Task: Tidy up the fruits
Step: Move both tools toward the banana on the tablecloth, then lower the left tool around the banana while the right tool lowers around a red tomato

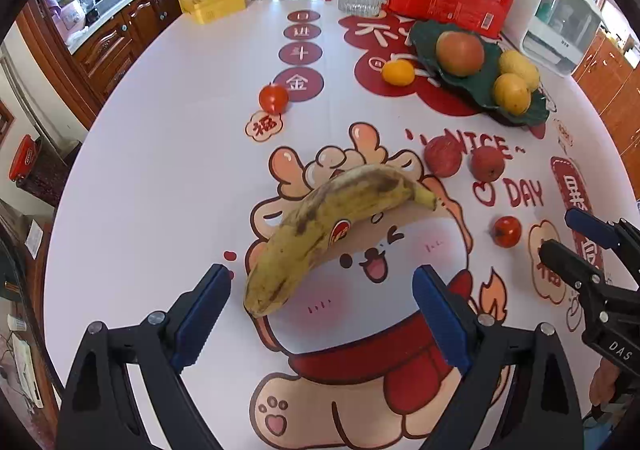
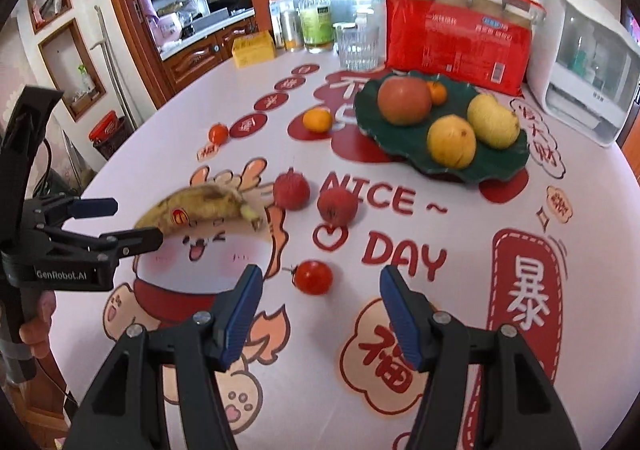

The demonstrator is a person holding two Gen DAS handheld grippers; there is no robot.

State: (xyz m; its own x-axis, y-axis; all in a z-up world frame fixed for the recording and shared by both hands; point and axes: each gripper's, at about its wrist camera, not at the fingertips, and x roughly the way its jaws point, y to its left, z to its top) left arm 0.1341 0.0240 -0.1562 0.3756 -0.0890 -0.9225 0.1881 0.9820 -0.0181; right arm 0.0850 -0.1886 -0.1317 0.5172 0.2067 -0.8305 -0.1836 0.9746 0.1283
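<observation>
The left gripper [image 1: 322,292] is hanging with jaws apart around the near end of the spotted banana [image 1: 328,226], well short of the green leaf plate [image 1: 516,112]; closing there risks pivoting or bruising it. The right gripper [image 2: 320,308], also apart, is facing a tomato [image 2: 315,277] liable to roll.

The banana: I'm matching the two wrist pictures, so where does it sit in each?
Left wrist: the banana lies at centre, just ahead of the open left tool.
Right wrist: the banana is at left-centre, behind the left tool's fingers.
Shared landmark: the green leaf-shaped plate holding fruit, far right.
</observation>
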